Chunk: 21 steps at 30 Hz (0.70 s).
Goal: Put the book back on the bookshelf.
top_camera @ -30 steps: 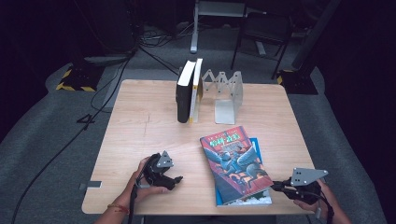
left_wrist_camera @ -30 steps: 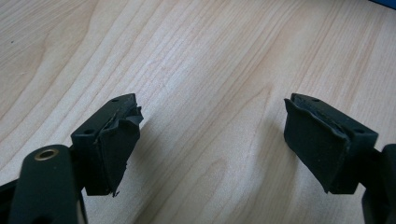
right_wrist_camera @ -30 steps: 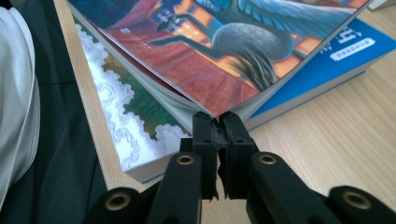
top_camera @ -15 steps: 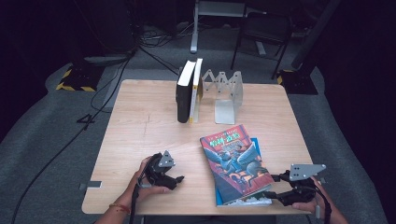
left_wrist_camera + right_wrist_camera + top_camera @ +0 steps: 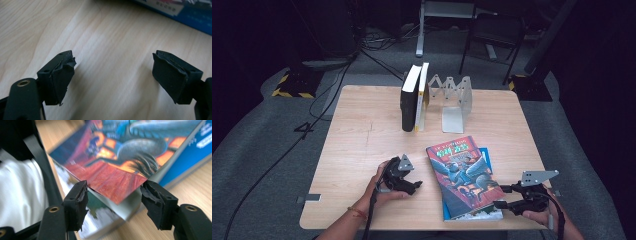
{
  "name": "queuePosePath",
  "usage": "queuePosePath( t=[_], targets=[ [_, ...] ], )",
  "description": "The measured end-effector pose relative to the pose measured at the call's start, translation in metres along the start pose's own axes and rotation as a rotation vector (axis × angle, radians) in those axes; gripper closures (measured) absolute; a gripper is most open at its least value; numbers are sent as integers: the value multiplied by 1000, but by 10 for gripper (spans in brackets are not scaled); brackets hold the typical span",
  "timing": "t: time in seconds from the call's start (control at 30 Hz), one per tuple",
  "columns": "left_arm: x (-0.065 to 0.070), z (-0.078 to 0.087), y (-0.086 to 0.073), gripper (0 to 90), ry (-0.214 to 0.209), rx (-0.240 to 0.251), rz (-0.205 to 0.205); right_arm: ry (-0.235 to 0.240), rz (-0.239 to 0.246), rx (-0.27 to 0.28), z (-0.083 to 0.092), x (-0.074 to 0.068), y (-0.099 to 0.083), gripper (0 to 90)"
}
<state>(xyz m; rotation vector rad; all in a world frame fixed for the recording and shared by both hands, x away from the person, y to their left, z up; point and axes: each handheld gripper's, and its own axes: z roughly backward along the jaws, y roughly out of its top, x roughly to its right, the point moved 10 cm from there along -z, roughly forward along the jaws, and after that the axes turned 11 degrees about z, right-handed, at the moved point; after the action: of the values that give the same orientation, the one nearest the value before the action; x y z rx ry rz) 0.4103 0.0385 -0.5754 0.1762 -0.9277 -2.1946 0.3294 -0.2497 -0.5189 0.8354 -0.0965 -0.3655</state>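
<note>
So the right hand-held gripper [image 5: 504, 196] is sitting at the near right corner of the surface [image 5: 362, 130], its jaws having just been opening, and now they're standing spread with the near corner of the illustrated paperback [image 5: 463, 176] poking in between them. In the right gripper view the pads are flanking that corner [image 5: 125, 200] without pressing on it, so I'm guessing it's lining up a grab.

The paperback is lying flat and slightly skewed on top of a blue book [image 5: 485, 154], cover up, red, orange and blue artwork. The left hand-held gripper [image 5: 416, 186] is hovering just left of it, jaws spread over bare wood, nothing in them. Probably waiting to steady things. Two books [image 5: 414, 97] are standing upright against a metal bookend [image 5: 453, 100] at the far edge, likely where this one's heading.
</note>
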Motion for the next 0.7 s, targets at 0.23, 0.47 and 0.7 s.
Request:
queuePosePath(
  t=[0.23,0.47,0.7],
  targets=[
    [-2,-15,16,173,10,15,7,-9,56,-63,7,3,-12,438],
    [-6,-22,26,179,16,8,15,-99,28,-15,13,30,20,378],
    [-2,-30,35,216,7,3,13,-103,38,-139,-25,56,24,308]
  ],
)
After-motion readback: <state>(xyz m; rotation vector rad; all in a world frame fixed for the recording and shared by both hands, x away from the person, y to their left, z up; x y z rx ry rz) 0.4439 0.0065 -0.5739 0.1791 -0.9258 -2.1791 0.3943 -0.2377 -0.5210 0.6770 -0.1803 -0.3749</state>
